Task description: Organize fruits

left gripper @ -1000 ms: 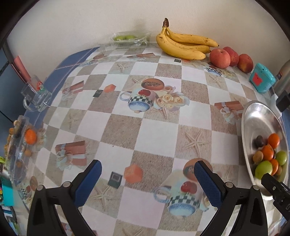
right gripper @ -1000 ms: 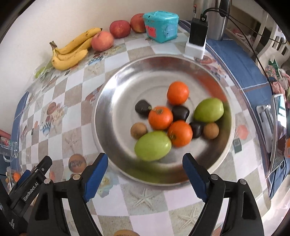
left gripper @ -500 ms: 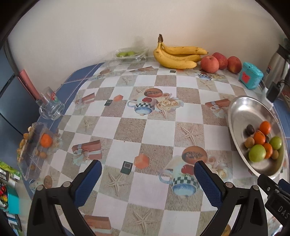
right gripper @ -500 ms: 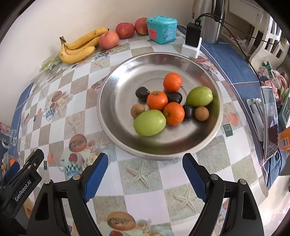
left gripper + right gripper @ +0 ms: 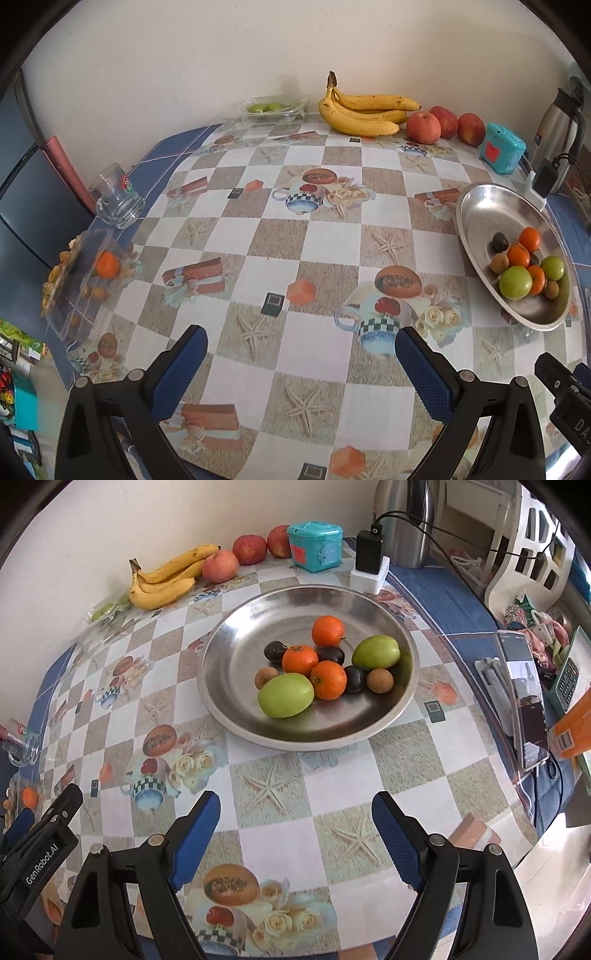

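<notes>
Each gripper, left gripper [image 5: 301, 356] and right gripper [image 5: 295, 823], has two black plastic arms with round silver screws. The fingers [image 5: 197, 830] wear bumpy blue pads. One black side says "GenRobot.AI" in white letters.

a home dining table: patterned oilcloth [image 5: 295, 236], bananas [image 5: 365, 110], thermos [image 5: 406, 520], glass mug [image 5: 116, 195].

The table [image 5: 295, 775] bears a metal dish [image 5: 236, 716], bananas [image 5: 162, 583], apples [image 5: 219, 565] and a glass mug [image 5: 118, 201].
</notes>
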A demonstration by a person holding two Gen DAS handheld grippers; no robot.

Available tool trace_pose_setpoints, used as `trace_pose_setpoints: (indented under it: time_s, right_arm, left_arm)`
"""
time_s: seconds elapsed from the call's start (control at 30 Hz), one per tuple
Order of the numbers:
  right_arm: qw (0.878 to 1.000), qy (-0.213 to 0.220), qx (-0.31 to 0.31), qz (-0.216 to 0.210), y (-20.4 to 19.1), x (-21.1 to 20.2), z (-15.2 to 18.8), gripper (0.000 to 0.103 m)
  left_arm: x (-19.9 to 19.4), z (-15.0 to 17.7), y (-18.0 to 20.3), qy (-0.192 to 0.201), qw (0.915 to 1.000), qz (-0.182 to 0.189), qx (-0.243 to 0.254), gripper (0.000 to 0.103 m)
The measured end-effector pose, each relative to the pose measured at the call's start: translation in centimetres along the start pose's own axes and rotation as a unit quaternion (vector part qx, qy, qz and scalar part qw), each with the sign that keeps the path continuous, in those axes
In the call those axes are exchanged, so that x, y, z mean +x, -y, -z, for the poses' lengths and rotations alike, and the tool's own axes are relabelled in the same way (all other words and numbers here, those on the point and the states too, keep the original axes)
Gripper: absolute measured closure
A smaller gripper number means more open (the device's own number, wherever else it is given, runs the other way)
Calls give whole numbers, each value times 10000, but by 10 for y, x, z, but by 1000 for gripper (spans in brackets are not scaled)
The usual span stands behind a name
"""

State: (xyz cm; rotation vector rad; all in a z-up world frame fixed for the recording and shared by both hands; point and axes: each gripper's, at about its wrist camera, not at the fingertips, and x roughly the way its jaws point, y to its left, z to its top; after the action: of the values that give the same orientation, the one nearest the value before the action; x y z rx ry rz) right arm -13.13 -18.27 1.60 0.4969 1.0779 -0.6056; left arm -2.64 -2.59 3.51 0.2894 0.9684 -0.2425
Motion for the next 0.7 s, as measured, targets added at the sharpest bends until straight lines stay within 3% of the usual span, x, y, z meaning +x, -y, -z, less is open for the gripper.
trace_pose_setpoints:
  time_s: [0.43,0.7]
  right_arm:
    - [9998,196,-42,19,6,-8,14,18]
    - [9996,208,-132,132,2,0,12,18]
  left_arm:
    - [-8,4,4,175,9998,-23,73,0]
    - [6,6,-1,-179,9998,-41,-25,0]
